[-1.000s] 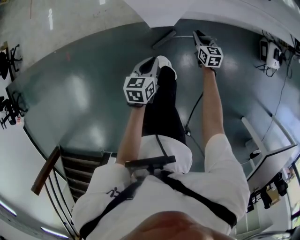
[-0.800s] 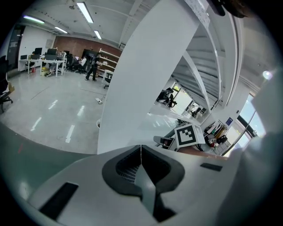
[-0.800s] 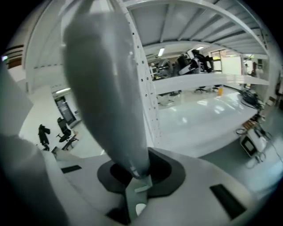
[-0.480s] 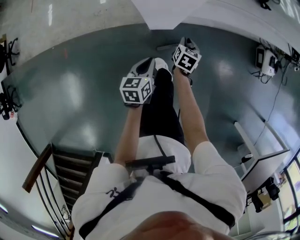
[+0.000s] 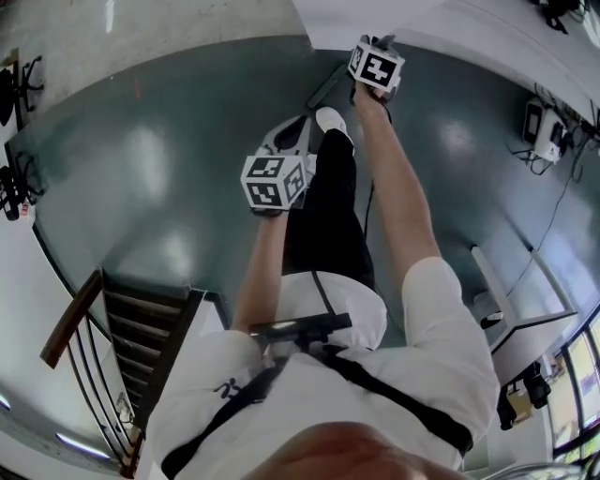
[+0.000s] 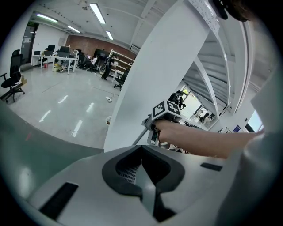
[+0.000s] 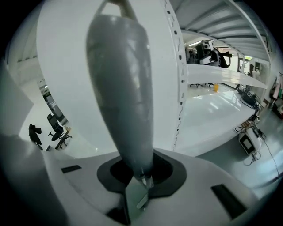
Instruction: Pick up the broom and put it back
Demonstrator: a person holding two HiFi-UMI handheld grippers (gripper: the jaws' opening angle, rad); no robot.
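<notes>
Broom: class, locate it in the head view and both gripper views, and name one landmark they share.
Head view: broom, a slanting grey bar at top centre.
Left gripper view: thin shaft at centre, below the far hand.
Right gripper view: grey handle filling the centre, clamped in the jaws.
Shared landmark: the white column.

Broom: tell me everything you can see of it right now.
The broom is seen as a smooth, matte grey, plastic-looking grip, fat in the middle and tapering at both ends. Its narrow lower end is clamped between the right gripper's jaws; its upper end narrows into a thin pale shaft that leaves the frame. It stands along the gripper's line, before a white column. In the head view a grey bar beyond that gripper is probably more of it; no bristles can be made out.
</notes>
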